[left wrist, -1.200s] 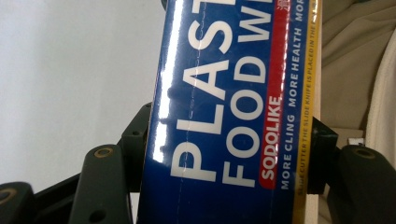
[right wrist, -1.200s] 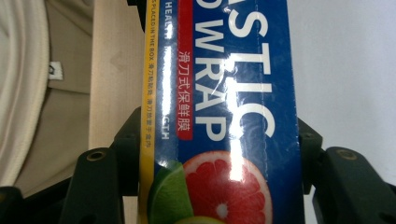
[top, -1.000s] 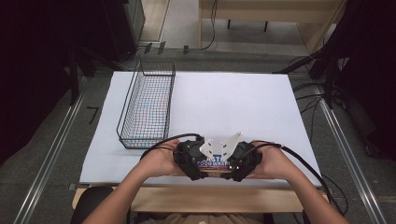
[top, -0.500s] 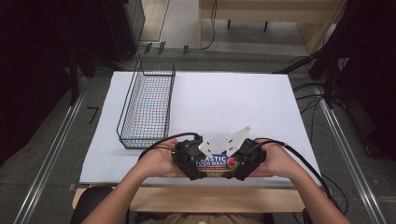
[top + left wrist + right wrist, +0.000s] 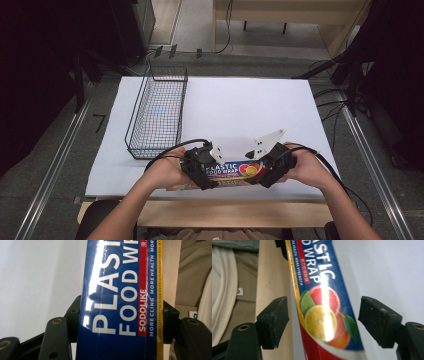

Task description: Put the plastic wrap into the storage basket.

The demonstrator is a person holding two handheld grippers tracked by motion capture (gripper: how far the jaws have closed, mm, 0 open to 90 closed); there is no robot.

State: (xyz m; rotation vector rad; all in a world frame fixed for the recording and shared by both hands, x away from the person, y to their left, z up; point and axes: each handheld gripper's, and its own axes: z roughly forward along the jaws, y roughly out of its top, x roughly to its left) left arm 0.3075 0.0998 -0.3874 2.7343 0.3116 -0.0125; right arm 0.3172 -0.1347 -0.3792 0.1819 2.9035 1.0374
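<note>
Left gripper point(image 5: 120, 322) jaws clamped both long edges of blue plastic food wrap box point(image 5: 120, 290); white tabletop point(image 5: 37, 277) on left, wooden edge point(image 5: 172, 270) on right.

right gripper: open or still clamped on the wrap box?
Open. The right gripper jaws have just been opening; both pads stand clear of the food wrap box between them.

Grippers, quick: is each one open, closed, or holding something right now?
Left gripper: closed on the long blue plastic food wrap box.
Right gripper: open, jaws have just been opening, with the box between them, untouched.
</note>
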